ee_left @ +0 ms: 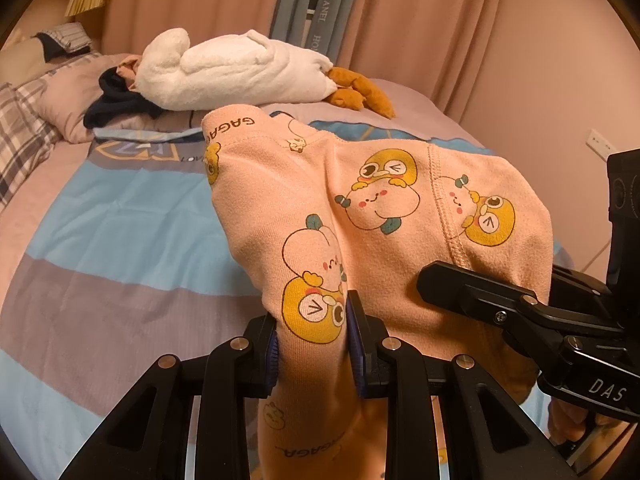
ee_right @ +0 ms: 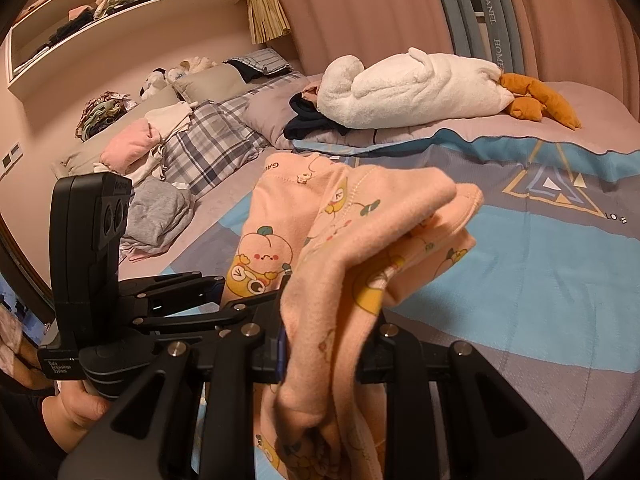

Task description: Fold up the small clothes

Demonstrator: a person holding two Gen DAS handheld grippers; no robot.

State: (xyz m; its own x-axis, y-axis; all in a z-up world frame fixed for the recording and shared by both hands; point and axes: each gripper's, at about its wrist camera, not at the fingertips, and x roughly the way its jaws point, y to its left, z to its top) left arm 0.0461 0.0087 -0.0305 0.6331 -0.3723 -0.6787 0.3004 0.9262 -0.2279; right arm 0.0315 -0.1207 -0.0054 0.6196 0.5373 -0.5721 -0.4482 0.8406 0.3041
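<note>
Held up over the striped bedspread [ee_left: 120, 220], the soft, floppy pink shorts [ee_left: 380, 208] sag between left gripper [ee_left: 312, 344] and right gripper [ee_right: 324, 344], both clamped on bunched fabric; flat hems would hold better.

Matte black left gripper [ee_left: 312, 344] and right gripper [ee_right: 328, 344], silver pivot screws, blue ribbed pads [ee_left: 357, 344], white "DAS" lettering.

My two wrist cameras look forward, close over the striped blue-and-grey bed [ee_left: 120, 216], sharing the white plush goose [ee_left: 236, 68] [ee_right: 416, 88] and pink curtains [ee_right: 360, 12].
</note>
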